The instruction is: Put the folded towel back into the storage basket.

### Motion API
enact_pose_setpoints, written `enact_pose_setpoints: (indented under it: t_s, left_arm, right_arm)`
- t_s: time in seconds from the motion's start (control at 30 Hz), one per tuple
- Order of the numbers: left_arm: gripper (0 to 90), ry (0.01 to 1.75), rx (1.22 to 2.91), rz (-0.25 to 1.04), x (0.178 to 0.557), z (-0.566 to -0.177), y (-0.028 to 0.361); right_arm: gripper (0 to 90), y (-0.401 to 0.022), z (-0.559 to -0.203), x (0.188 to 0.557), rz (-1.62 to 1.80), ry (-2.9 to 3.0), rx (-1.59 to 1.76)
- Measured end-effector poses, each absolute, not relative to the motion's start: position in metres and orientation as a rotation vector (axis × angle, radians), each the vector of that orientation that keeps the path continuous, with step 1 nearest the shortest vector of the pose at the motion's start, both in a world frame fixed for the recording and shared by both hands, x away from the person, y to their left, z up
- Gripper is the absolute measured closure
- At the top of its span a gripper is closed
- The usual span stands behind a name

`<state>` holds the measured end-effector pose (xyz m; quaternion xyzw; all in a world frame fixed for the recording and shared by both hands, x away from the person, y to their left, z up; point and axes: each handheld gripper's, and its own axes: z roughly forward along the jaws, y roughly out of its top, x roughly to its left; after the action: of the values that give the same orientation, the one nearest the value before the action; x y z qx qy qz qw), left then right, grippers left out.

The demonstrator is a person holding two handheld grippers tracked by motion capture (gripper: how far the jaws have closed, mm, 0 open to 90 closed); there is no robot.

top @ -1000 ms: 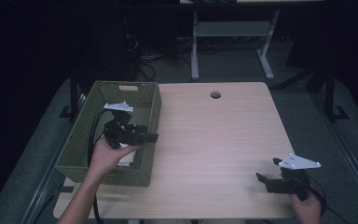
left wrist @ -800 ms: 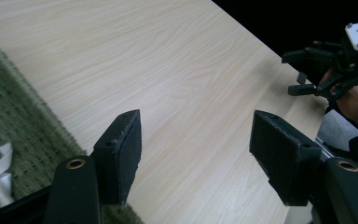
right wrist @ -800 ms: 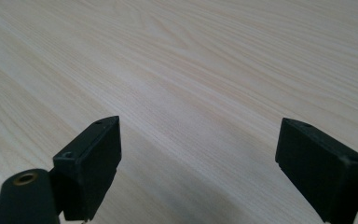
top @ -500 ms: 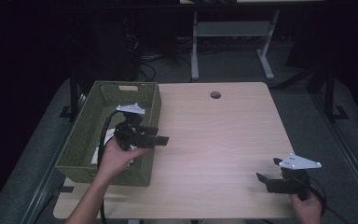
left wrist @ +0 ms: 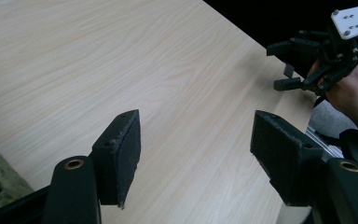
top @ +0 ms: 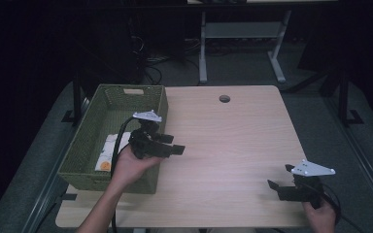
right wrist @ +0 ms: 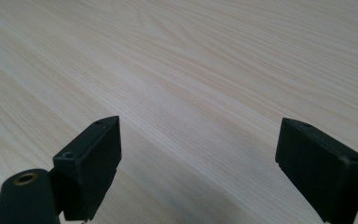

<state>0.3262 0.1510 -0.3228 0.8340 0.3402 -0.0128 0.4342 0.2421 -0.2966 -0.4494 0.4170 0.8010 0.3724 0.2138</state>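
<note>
A green woven basket stands on the left of the wooden table. Inside it lies a white packet with an orange spot. My left gripper is held over the basket's right wall, jaws open and pointing right over the tabletop, nothing between them. In the left gripper view its black pads stand wide apart above bare wood, and the other hand's gripper shows farther off. My right gripper rests low near the table's front right, open and empty, pads apart over bare wood.
A round cable hole sits near the table's far edge. Behind the table stand a white desk frame and tangled cables on a dark floor. The table's middle is bare wood.
My left gripper has risen out of the basket and moved right, past the basket's right wall, with its jaws empty. The right gripper has stayed still.
</note>
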Motion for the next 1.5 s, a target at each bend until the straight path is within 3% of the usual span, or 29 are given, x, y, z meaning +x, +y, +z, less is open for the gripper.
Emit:
enact_pose_setpoints:
  t_s: [1.5]
  left_arm:
    - [30.6,0.726,2.144,-0.075,0.301,-0.343,0.093]
  right_arm:
    - [13.6,-0.297,-0.45,0.241,1.036,2.228,1.155]
